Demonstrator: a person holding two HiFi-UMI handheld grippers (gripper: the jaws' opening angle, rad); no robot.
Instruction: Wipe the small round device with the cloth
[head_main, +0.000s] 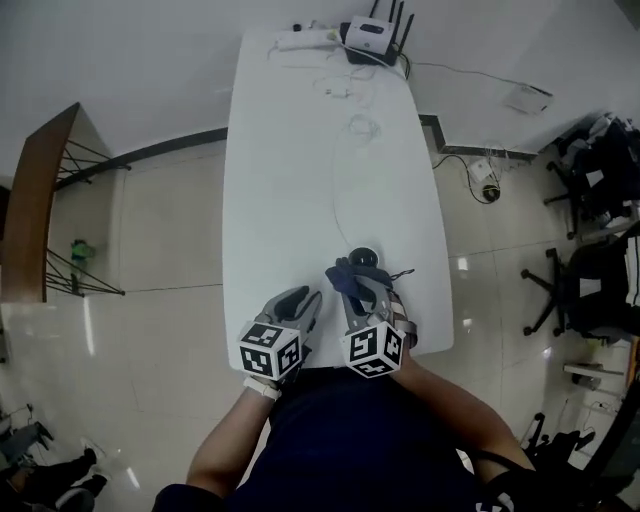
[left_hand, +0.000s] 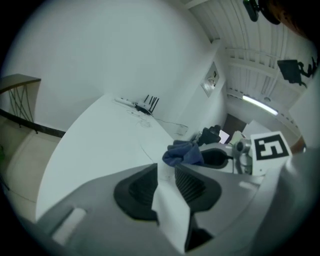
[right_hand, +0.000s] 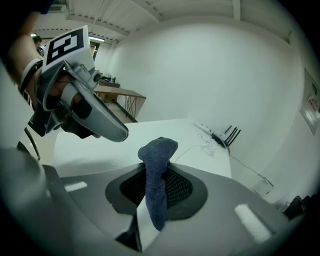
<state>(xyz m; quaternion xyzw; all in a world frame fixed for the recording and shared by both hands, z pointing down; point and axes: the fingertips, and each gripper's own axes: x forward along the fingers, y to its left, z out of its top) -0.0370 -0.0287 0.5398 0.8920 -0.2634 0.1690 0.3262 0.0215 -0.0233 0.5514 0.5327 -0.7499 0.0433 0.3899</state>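
Note:
The small round black device lies on the white table near its front edge. My right gripper is shut on a dark blue cloth, whose bunched end sticks out past the fingertips just short of the device. Close on its left, my left gripper stands open with a narrow gap between the pads and only bare table showing through. The left gripper view shows the cloth and the right gripper just to the right. The left gripper hangs at the upper left of the right gripper view.
A router with antennas and a power strip sit at the table's far end, and a thin white cable runs from there toward the device. Office chairs stand on the floor at right, a wooden desk at left.

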